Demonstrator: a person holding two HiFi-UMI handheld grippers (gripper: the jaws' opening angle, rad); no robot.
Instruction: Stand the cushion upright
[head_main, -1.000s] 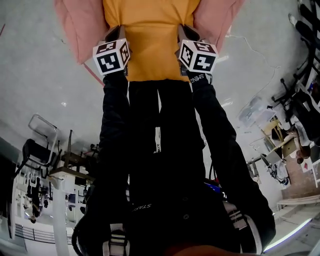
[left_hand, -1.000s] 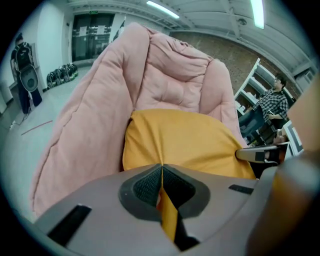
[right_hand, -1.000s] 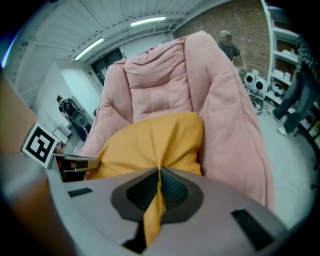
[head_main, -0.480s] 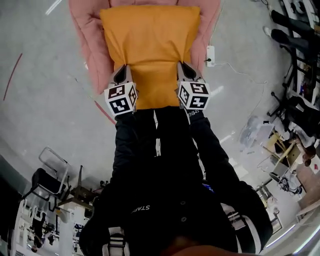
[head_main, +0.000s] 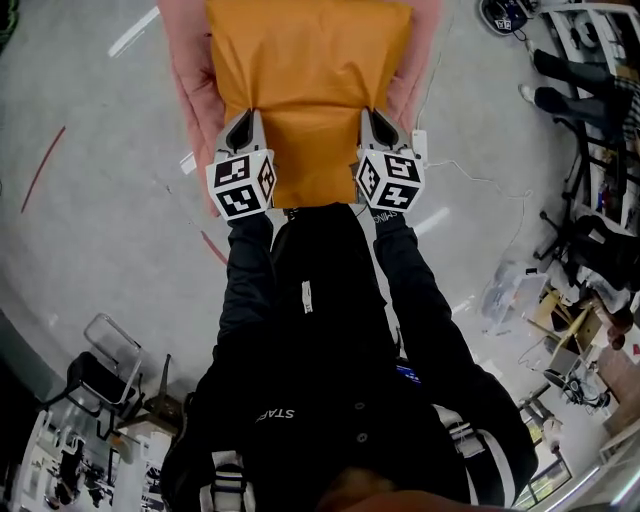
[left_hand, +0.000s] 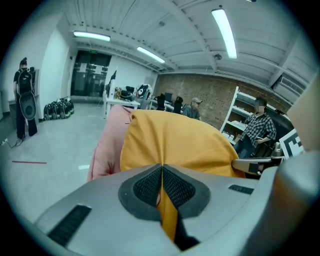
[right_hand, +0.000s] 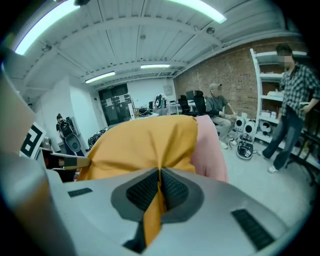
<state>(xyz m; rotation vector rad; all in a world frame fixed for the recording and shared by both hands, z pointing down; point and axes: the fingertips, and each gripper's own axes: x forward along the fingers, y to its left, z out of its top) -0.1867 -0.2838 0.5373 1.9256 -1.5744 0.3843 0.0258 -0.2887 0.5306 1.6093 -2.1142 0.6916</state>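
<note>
Well, job so far: I have the orange cushion (head_main: 305, 90) gripped by its near edge and lifted, so I think the job is about half done.
Left tongs (head_main: 243, 120): clenched tight on the near left corner of the orange cushion, with a fold of orange cloth squeezed between the pads.
Right tongs (head_main: 372, 117): clenched tight on the near right corner, the same way.
Where the cushion is: out in front of me, over the grey floor (head_main: 90, 250), with its far edge pointing away from me.
Behind it: a pink cushion (head_main: 192, 85) touches the orange one and sticks out on both sides. I can't tell if my tongs pinch it too.
What is left: I think the cushion is not standing by itself yet. I need to rest one edge down, make it stay up, then let go.
Can't tell: whether the far edge touches the floor.
Orange cushions: one.
Pink cushions: one.
Tongs: two, both busy.
Other things on the floor: one white power strip (head_main: 418, 143) and one red line (head_main: 42, 165).
People far off: two I can count by the brick wall, a standing person (right_hand: 290, 100) and a sitting person (right_hand: 220, 107).
</note>
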